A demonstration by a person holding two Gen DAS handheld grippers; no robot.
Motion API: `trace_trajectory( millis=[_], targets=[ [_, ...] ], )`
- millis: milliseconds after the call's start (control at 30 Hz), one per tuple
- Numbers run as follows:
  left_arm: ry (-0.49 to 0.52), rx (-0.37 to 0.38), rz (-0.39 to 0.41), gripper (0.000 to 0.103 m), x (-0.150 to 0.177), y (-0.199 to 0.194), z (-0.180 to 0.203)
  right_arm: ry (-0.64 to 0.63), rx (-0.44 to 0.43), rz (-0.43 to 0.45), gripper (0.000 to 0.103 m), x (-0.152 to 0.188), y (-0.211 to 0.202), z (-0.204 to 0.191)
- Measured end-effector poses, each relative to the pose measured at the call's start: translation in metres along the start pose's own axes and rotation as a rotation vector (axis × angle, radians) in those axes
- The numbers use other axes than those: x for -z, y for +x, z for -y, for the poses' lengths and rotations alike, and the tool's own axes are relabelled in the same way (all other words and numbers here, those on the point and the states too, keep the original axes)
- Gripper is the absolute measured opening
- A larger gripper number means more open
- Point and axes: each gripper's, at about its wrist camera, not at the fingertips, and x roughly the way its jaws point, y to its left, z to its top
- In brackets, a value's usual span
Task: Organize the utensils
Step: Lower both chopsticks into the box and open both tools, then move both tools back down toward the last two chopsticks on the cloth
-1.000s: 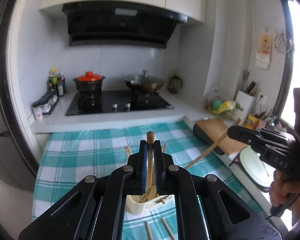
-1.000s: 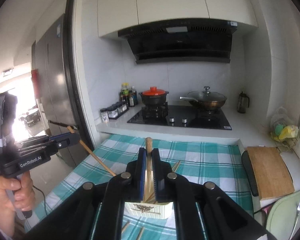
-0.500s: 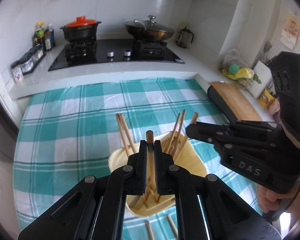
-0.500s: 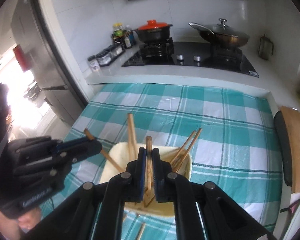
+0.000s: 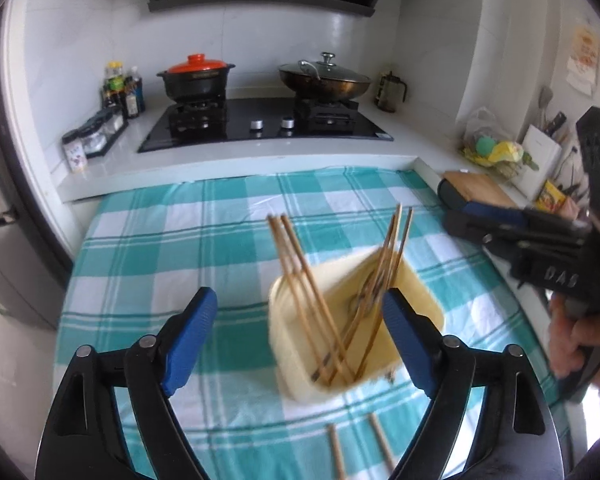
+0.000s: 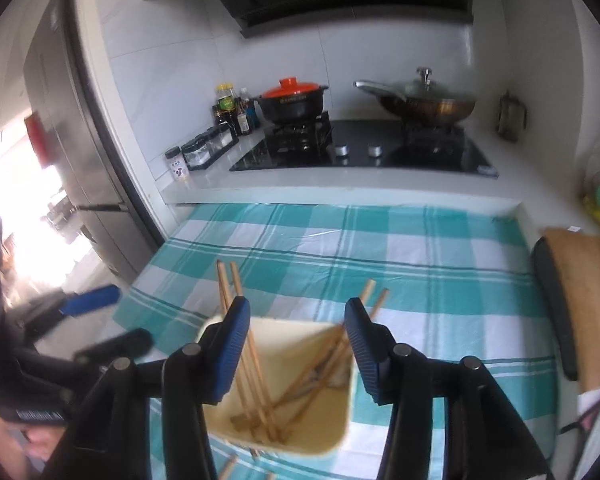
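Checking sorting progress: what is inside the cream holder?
The cream holder contains several wooden chopsticks leaning against its walls, crossing near the bottom. Its floor beneath them is mostly hidden and blurred.

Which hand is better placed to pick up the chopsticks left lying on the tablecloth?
Probably the left. Its tongs are opening with nothing between them, and two loose chopsticks lie on the tablecloth just below them. The right view shows only their tips.

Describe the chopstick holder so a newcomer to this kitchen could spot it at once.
Start at the black stove top against the tiled wall, then drop to the teal and white checked cloth in front of it. Near the cloth's front edge stands the cream, square, open-topped holder, with wooden chopsticks leaning out of it. Nothing else on the cloth is a container; only loose chopsticks lie beside it.
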Motion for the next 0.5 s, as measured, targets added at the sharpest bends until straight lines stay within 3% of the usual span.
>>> trace_trajectory(
  millis=[133,300,500],
  targets=[
    [0.023,-0.068,-0.001,0.096,0.053,-0.030,0.004,-0.075,0.046,0.014,0.059,0.036,-0.039,-0.006],
    [-0.007,-0.147,-0.020,0.096,0.122,-0.052,0.014,-0.108,0.097,0.025,0.059,0.108,-0.082,-0.016],
    [-0.065,-0.187,-0.032,0.096,0.176,-0.065,0.024,-0.081,0.155,0.007,0.060,0.192,-0.106,-0.032]
  ],
)
